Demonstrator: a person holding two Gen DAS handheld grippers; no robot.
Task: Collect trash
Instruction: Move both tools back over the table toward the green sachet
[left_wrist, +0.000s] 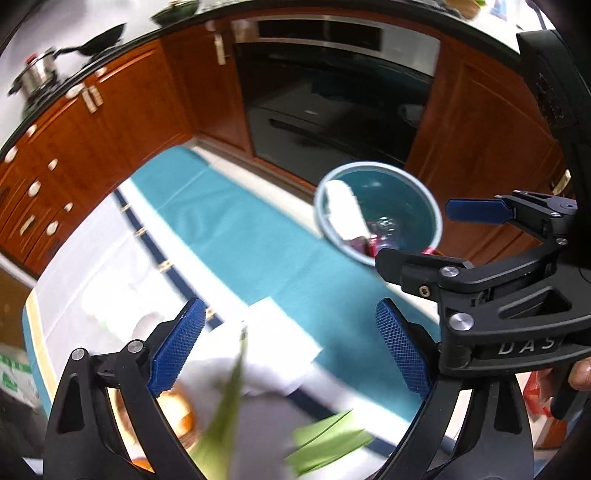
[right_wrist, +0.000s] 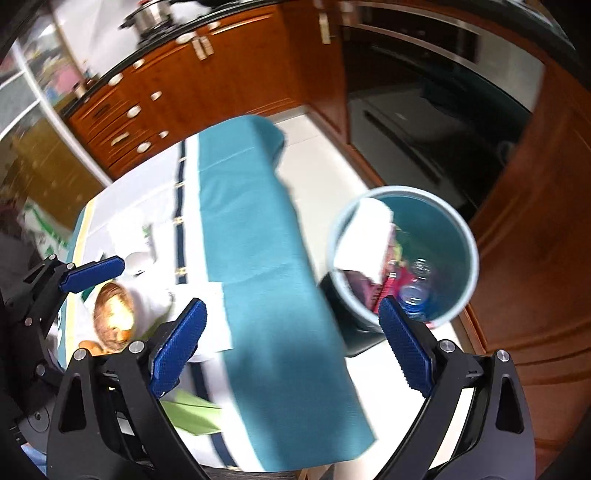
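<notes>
A teal trash bin (right_wrist: 406, 189) stands on the floor beside the table, holding white paper (right_wrist: 364, 240), a pink wrapper and a clear plastic bottle (right_wrist: 415, 291). My right gripper (right_wrist: 291, 347) hangs open and empty above the table's edge, left of the bin. In the left wrist view the bin (left_wrist: 373, 165) is ahead and my left gripper (left_wrist: 290, 350) is open over the table, its pads touching nothing. Blurred green strips (left_wrist: 225, 406) and a white napkin (left_wrist: 284, 339) lie below it. The right gripper (left_wrist: 413, 232) shows at that view's right edge.
The table wears a white cloth with a navy stripe and a teal runner (right_wrist: 255, 236). A brown bread roll (right_wrist: 112, 317), a white cup (right_wrist: 138, 262) and green scraps (right_wrist: 192, 410) lie on it. Wooden cabinets (left_wrist: 110, 122) and a dark oven (left_wrist: 325, 96) stand behind the bin.
</notes>
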